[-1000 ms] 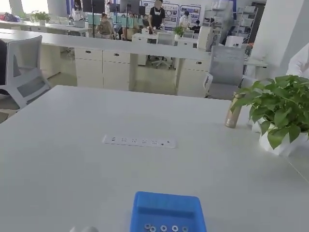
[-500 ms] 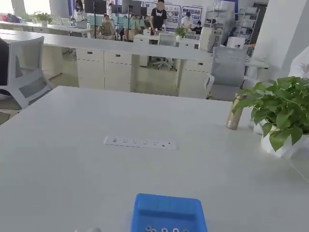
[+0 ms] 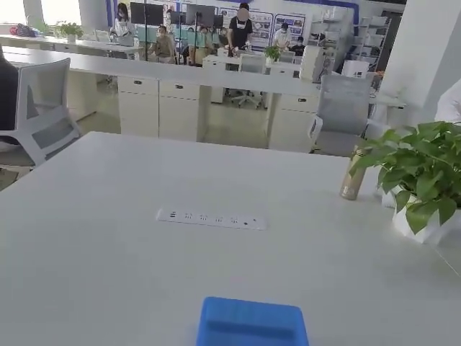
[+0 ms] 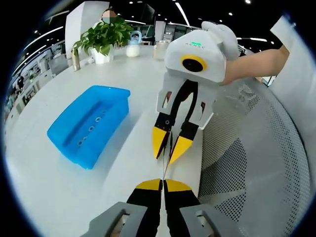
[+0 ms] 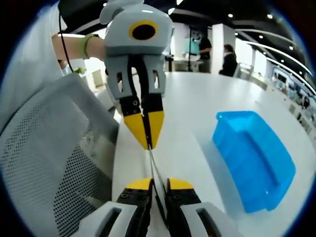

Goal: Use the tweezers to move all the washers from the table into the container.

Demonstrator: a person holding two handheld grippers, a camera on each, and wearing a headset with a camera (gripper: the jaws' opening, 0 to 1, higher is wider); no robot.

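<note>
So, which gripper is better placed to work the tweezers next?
Probably the right gripper: its jaws stand slightly apart around the tweezers, so closing could squeeze them. The left gripper is shut on their far end. The blue container lies beside both.

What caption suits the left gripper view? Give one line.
The left gripper and right gripper hold tweezers between them beside a blue container of washers.

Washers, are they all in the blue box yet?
Looks partly done: several washers already lie in the blue box. In hand: the left tool and the right tool both pinch the tweezers between them. Left: I cannot tell whether any washers still wait on the table.
</note>
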